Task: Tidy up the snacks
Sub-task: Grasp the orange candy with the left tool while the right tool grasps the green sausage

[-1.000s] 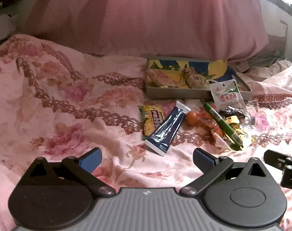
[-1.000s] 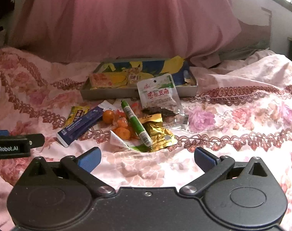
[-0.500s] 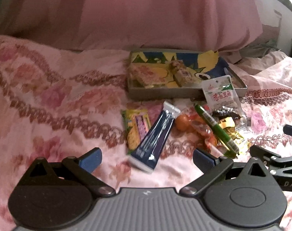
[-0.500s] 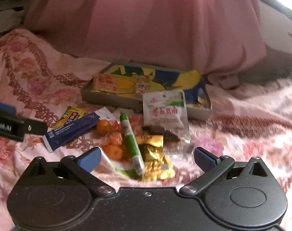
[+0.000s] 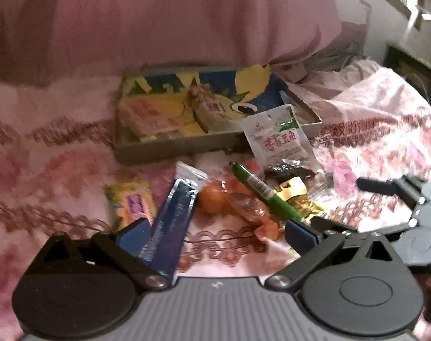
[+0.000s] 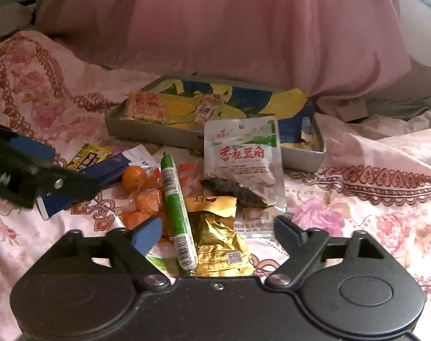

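Note:
Snacks lie in a pile on the floral bedspread in front of a grey tray (image 5: pixel 170 149) (image 6: pixel 147 133) that holds two packets. My left gripper (image 5: pixel 215 234) is open, its jaws low over the dark blue stick pack (image 5: pixel 170 221) (image 6: pixel 107 170), with a yellow packet (image 5: pixel 130 207) to the left. My right gripper (image 6: pixel 218 234) is open, its jaws either side of the green sausage stick (image 6: pixel 175 207) (image 5: pixel 266 199) and the gold foil packet (image 6: pixel 218 236). Orange candies (image 6: pixel 141 199) (image 5: pixel 212 199) and a white bean pouch (image 6: pixel 244 159) (image 5: pixel 278 139) lie beside them.
A pink curtain (image 6: pixel 244 28) hangs behind the tray. The left gripper's body shows at the left edge of the right wrist view (image 6: pixel 22 176), and the right gripper's body shows at the right of the left wrist view (image 5: pixel 400 216). Rumpled bedspread (image 6: pixel 371 204) spreads all around.
Both grippers have moved forward and down toward the snack pile, closing in on each other. Both stay open. The snacks have not moved.

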The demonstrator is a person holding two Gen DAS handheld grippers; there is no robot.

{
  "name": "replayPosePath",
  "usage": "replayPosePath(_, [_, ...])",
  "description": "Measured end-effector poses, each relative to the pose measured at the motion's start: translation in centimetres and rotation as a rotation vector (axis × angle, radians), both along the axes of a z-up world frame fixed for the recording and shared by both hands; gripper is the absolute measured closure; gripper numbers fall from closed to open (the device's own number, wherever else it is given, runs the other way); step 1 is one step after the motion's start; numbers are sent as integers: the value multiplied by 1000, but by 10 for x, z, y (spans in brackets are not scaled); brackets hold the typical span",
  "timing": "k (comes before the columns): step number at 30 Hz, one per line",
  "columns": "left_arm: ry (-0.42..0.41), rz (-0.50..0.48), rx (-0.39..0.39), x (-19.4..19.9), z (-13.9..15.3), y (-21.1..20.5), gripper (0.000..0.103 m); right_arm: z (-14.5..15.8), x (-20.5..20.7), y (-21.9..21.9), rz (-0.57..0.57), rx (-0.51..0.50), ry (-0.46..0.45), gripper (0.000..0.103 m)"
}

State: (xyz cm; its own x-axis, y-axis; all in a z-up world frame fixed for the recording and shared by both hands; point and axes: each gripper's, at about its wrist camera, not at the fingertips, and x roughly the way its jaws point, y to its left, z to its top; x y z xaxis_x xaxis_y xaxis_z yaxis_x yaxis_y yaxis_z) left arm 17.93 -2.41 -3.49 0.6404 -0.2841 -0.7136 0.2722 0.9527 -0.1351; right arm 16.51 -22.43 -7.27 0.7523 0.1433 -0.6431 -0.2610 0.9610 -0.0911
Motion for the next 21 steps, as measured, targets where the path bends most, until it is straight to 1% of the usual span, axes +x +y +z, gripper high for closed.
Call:
replayPosePath(4, [77,47,-117,19,-12,10,1,-6,1,6,41,-3,22,33])
replayPosePath(8, [119,63,-192,32,-22,16,1,-13,4,14,81,-23,39,41])
replayPosePath(11, [132,56,-197,38,-29,10,1,-18,10,17,83,-29,54,44])
replayPosePath(14, [153,34,-207,43,-37,3,1,-23,14,19,76,-44,65,53])
replayPosePath(15, [157,30,-210,44,-39,2,1,-24,15,20,77,-49,66,57])
replayPosePath(16, [157,26,-213,45,-40,1,3,-25,15,21,77,-54,65,62])
replayPosePath(17, [156,22,-216,46,-41,1,4,-26,15,22,82,-58,62,62])
replayPosePath(20, [161,14,-237,48,-45,1,13,-27,13,28,103,-83,43,69])
replayPosePath(21, [162,8,-249,49,-46,2,20,-28,14,30,112,-89,41,73])
